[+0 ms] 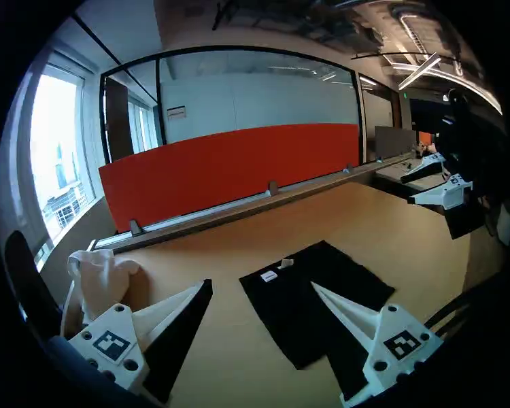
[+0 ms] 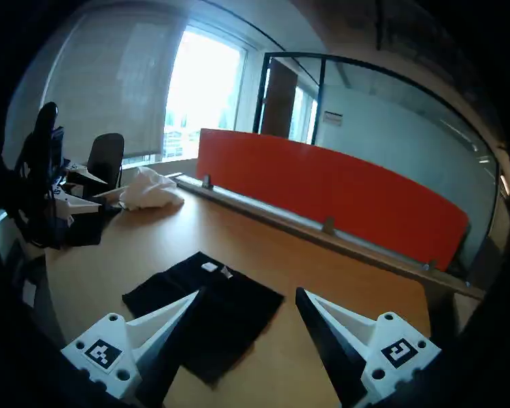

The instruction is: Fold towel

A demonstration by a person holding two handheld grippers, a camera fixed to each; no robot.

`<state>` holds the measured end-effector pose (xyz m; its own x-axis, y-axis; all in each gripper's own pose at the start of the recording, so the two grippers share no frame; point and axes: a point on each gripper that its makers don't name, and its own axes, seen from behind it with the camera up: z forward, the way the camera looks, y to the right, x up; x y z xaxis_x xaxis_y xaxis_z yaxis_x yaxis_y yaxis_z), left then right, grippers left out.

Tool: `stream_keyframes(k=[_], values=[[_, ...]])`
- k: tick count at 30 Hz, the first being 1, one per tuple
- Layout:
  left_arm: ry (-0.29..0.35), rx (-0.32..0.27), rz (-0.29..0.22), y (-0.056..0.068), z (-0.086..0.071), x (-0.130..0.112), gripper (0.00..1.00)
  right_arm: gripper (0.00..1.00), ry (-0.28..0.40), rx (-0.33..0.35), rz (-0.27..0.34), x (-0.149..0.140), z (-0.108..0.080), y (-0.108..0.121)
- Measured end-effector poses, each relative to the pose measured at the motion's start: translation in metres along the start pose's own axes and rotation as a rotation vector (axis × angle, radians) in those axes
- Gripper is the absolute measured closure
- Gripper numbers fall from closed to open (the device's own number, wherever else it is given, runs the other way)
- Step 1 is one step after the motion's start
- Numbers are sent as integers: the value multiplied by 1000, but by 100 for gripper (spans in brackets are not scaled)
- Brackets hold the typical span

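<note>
Wooden table (image 1: 364, 217) carries a flat black towel (image 1: 302, 306) and bunched white cloth (image 1: 98, 279).

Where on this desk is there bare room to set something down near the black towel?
Bare wood runs between the black towel and the orange divider. A wide strip of desk lies free between the towel and the white cloth heap. It gets crowded at the desk end around that heap, by the black chair.

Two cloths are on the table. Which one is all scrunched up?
The white cloth, heaped near the orange divider. The black towel lies spread flat on the table.
</note>
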<state>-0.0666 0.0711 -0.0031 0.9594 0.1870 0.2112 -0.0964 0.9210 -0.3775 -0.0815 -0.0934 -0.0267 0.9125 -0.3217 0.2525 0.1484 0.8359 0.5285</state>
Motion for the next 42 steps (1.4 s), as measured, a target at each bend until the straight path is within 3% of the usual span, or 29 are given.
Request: stream_keyframes(k=[26, 42], values=[[-215, -117, -23, 48, 52, -118, 4, 0, -216, 112, -8, -122, 54, -41], [-368, -196, 27, 71, 71, -184, 4, 0, -337, 171, -10, -187, 68, -58]])
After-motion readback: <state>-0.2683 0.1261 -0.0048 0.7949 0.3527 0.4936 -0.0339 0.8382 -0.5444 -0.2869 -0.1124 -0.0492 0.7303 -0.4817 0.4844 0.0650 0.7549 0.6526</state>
